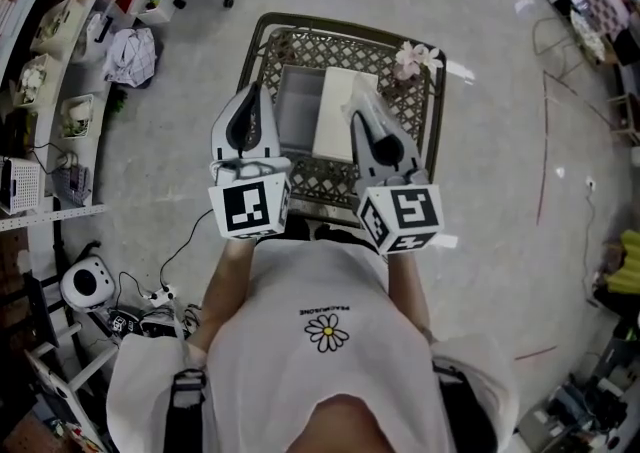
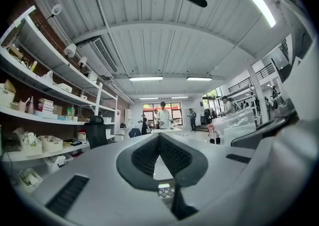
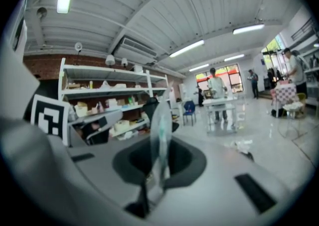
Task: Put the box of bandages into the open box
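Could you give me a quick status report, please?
Left gripper shut, empty; right gripper shut on a clear pack, apparently the bandages. Pack above the cart, not yet in the open grey box. Nothing blocking it.

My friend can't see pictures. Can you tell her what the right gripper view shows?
The right gripper pinches a thin clear packet, seen edge-on, between its shut jaws. Behind stand shelves full of boxes by a brick wall, and a person at a white table in a bright hall.

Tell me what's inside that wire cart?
An open box, its white lid and pink flowers in a corner. The left gripper and right gripper hide the cart's near end.
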`<state>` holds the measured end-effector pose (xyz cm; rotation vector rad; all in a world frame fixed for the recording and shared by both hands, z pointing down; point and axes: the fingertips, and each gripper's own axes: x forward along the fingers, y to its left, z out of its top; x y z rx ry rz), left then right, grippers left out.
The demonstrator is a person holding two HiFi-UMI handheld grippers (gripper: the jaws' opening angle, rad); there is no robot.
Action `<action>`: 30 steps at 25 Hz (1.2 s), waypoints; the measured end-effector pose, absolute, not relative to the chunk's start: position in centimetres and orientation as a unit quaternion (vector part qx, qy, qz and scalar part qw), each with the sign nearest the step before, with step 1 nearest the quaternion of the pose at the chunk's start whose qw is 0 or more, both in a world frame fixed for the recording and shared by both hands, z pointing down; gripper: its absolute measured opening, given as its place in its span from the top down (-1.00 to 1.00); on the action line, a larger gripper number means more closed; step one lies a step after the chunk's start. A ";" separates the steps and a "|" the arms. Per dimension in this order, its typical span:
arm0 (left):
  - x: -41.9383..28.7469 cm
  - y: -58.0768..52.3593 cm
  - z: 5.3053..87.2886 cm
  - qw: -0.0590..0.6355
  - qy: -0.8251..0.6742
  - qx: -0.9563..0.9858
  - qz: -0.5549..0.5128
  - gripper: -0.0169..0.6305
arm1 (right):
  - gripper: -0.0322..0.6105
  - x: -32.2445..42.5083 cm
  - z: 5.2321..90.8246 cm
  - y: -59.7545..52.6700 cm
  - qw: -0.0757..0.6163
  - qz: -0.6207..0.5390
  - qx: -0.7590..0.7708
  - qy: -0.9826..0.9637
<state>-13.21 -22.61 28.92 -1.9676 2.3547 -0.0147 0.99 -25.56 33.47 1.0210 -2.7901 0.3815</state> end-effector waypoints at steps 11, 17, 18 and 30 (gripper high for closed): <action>-16.0 -25.0 30.3 0.040 0.732 -0.680 0.003 0.89 | 0.76 -2.7 36.6 -26.8 0.137 0.151 0.347 -0.915; -19.2 -25.3 31.2 0.030 0.731 -0.682 0.009 0.89 | 0.76 -5.3 39.0 -27.5 0.185 0.185 0.333 -0.906; -19.6 -25.4 31.5 0.028 0.731 -0.681 0.008 0.89 | 0.76 -5.8 39.5 -27.6 0.193 0.194 0.327 -0.905; -24.4 -25.5 36.6 -0.026 0.745 -0.667 0.000 0.89 | 0.76 -11.5 49.3 -28.8 0.278 0.321 0.264 -0.866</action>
